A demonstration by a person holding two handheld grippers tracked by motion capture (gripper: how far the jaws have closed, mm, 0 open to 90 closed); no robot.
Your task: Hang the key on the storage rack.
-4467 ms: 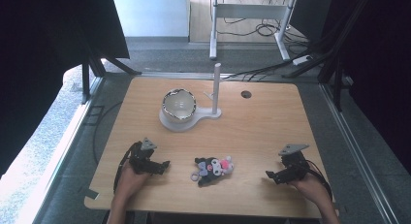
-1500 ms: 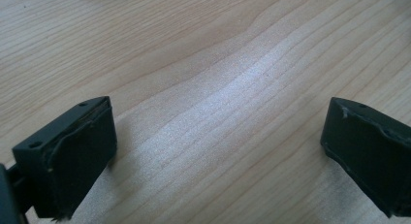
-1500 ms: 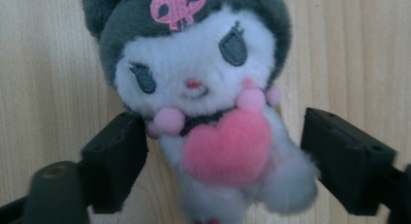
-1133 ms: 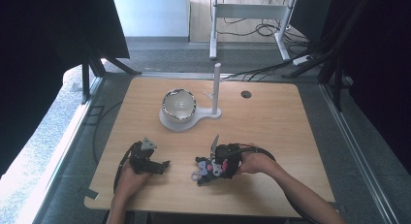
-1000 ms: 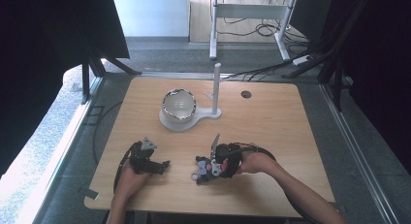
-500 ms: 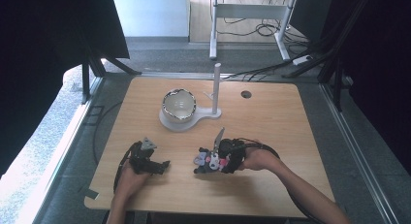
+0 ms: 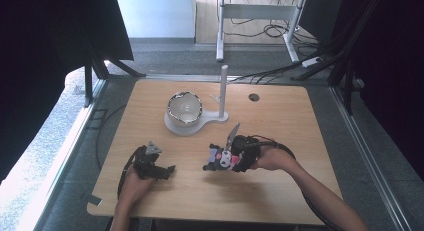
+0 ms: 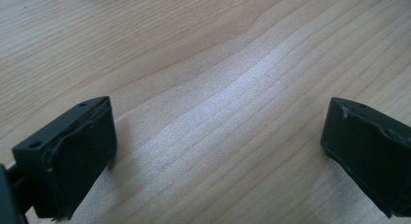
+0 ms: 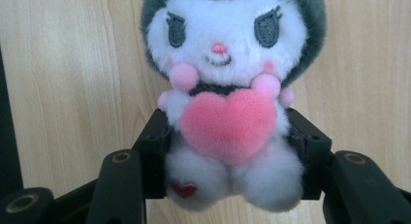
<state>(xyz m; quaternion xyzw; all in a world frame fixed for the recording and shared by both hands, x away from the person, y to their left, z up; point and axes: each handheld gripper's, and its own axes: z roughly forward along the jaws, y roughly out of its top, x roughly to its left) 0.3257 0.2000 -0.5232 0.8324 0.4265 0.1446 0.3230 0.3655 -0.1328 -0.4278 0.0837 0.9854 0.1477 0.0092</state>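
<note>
Right gripper is clamping a plush at its lower body, one jaw pressing each side, face and pink heart pointing at its camera. In the high view the plush is sticking out just past the right gripper over the table. Left gripper is sitting on bare wood, jaws spread wide, holding nothing, well apart from the plush. A bowl is sitting on a white stand beyond both.

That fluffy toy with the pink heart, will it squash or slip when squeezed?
The plush toy looks soft: the right gripper presses in at its sides, so it probably squashes. Its fuzzy fur likely resists slipping. It seems light and unlikely to break.
</note>
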